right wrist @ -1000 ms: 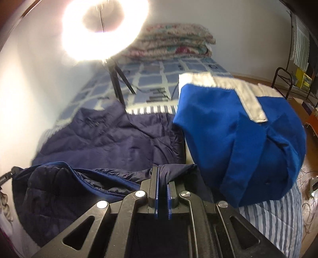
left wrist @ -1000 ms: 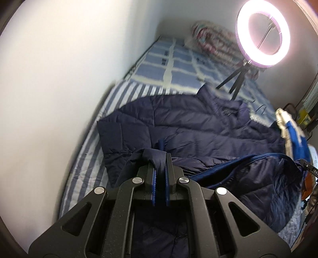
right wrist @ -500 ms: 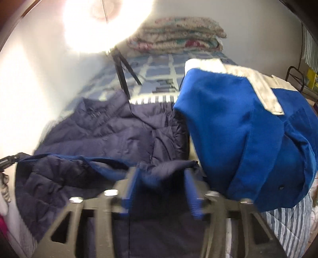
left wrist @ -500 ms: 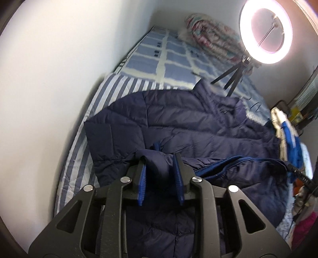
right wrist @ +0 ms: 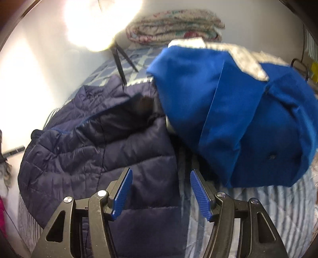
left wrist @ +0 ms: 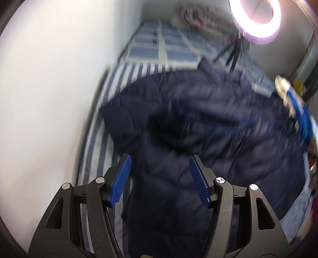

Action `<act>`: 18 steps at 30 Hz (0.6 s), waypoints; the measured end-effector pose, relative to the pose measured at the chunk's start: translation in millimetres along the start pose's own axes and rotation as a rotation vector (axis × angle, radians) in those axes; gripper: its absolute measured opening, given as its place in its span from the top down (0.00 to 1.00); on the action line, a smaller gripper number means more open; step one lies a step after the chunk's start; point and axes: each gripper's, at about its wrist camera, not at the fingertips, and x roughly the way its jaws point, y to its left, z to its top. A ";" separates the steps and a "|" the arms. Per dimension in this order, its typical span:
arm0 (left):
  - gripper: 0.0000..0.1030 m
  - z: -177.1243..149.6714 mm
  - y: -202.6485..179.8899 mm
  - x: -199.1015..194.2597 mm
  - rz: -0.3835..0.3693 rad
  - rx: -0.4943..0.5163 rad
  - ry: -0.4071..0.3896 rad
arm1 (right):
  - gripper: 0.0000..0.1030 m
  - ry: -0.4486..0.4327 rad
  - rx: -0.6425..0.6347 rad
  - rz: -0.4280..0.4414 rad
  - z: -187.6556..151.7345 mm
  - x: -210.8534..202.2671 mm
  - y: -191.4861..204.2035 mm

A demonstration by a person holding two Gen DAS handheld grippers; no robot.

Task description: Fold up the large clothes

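A navy quilted puffer jacket lies folded over on the striped bed sheet; it also shows in the right wrist view. My left gripper is open and empty just above the jacket's near edge. My right gripper is open and empty over the jacket's right edge. The left wrist view is blurred by motion.
A bright blue garment with a grey band is heaped on the right of the bed. A ring light on a tripod stands on the bed beyond the jacket. Folded quilts lie by the far wall. A white wall borders the bed's left side.
Both grippers were shut on the jacket's edge one second ago. They have opened wide and let it go, and the jacket now lies on the bed.
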 end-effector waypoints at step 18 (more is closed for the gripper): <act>0.98 -2.7 -13.2 -8.2 0.089 0.060 -0.124 | 1.00 -0.112 -0.259 -0.214 10.7 -23.2 61.0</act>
